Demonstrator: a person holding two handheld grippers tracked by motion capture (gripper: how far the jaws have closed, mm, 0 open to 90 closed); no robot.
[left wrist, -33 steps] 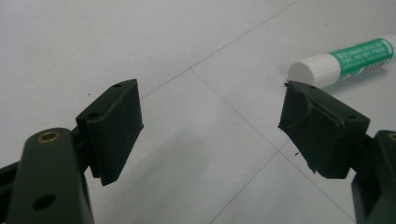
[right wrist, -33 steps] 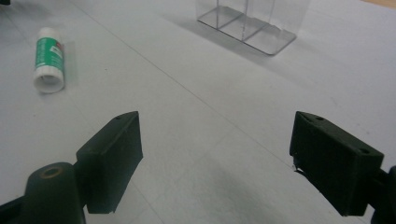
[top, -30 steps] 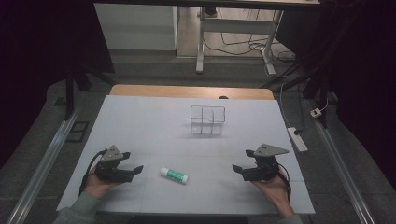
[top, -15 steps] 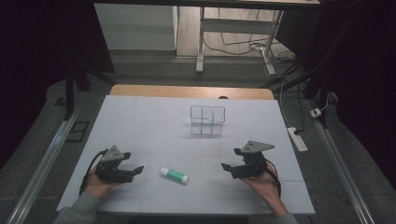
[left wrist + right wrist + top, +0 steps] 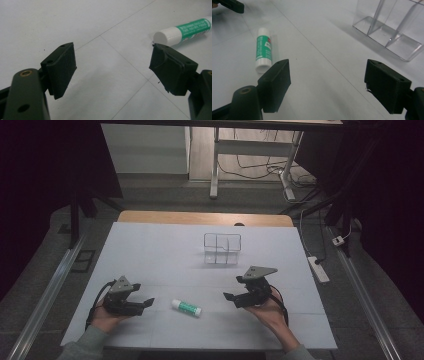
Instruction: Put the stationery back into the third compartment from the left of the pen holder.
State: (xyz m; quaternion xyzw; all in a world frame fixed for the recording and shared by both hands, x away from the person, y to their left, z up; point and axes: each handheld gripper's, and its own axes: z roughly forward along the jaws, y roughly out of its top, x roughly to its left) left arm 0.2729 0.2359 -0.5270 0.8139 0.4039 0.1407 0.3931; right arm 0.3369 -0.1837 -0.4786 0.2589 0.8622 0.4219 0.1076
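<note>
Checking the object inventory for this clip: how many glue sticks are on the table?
1: the glue stick lies flat on the white table, between the left gripper and right gripper.

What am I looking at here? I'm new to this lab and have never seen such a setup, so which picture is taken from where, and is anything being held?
A person sits at a white table with a hand-held tool in each hand; no robot arm is involved. Each tool ends in two black jaws.

The high view looks down from above: the left tongs and the right tongs point toward each other. Between them lies a green-and-white glue stick on its side. Farther back stands a clear plastic organizer with compartments.

The other two pictures come from cameras riding on each tool, looking along its jaws.

Both tongs are open with nothing between their jaws; the right jaws have just been closing slightly.
</note>
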